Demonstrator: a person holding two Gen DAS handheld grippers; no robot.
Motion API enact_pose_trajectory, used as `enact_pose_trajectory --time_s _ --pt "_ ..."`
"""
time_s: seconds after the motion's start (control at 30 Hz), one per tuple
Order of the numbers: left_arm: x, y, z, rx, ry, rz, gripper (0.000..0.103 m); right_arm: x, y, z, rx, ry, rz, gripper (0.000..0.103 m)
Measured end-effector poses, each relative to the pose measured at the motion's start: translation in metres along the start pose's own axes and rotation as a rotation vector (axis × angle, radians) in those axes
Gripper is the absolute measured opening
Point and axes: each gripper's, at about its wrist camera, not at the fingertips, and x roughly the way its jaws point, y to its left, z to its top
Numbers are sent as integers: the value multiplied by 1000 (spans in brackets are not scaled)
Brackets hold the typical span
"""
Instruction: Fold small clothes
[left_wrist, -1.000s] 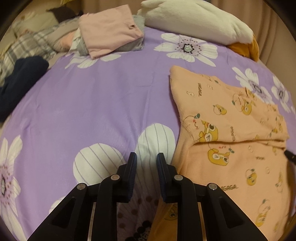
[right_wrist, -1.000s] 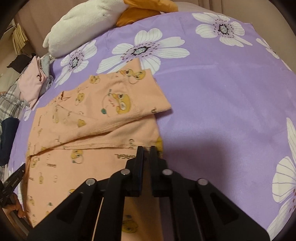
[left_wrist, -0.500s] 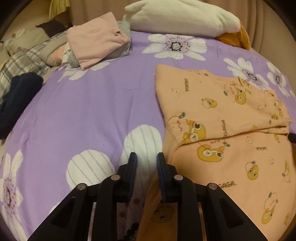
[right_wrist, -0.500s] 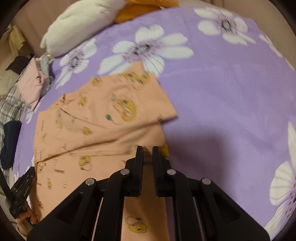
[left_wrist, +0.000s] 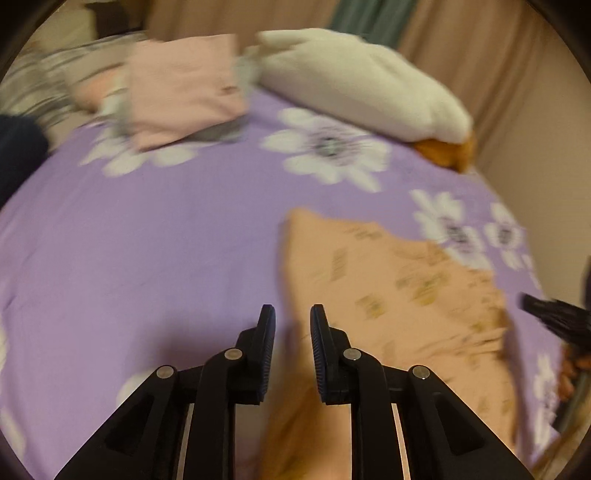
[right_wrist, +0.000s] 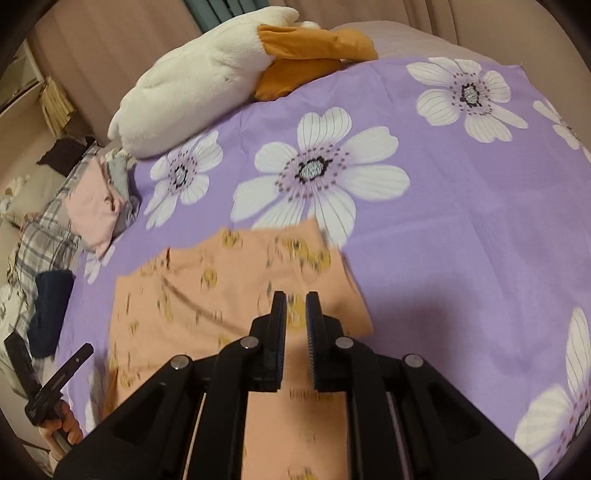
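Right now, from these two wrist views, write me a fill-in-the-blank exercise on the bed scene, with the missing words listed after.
1. The peach cartoon-print garment lies on a purple bedsheet printed with white ____.
2. The white plush pillow lies against an ____ cushion.
3. The folded pink cloth lies on a ____ cloth.
4. The peach garment hangs below the right gripper, whose jaws are ____.

Missing words: flowers; orange; grey; opening

Left tool (left_wrist: 292, 325): jaws closing, slightly apart, nothing gripped between them. Peach printed garment (left_wrist: 399, 280): ahead-right on purple floral bedsheet (left_wrist: 147, 236), blurred. Folded pink garment (left_wrist: 184, 88): far ahead-left. White plush pillow (left_wrist: 362, 85): far ahead. Right tool (left_wrist: 557, 321): right edge.
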Motion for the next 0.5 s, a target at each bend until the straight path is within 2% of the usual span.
enact_pose_trajectory --time_s 0.1,0.13,0.2,0.23,0.3,0.33,0.43,0.47,0.5 --pt "26 -26 16 89 6 10 18 26 -10 17 63 27 33 13" --pt "36 -28 17 98 29 10 18 40 -13 21 76 52 34 13" --pt "69 -30 16 107 133 77 18 61 -17 28 81 81 -9 13" --pt "77 -28 13 114 146 95 18 71 -21 32 91 85 -33 13" --pt "79 -25 9 128 92 99 18 85 -31 40 121 87 -45 11" --pt "79 -23 10 127 89 104 18 93 -35 43 131 95 -63 5" --pt "82 -7 16 45 112 51 18 99 -35 47 106 74 -72 6" --pt "81 0 19 -3 124 18 18 97 -34 47 103 67 -67 12" --pt "77 5 20 -41 127 10 18 93 -33 48 110 64 -42 12"
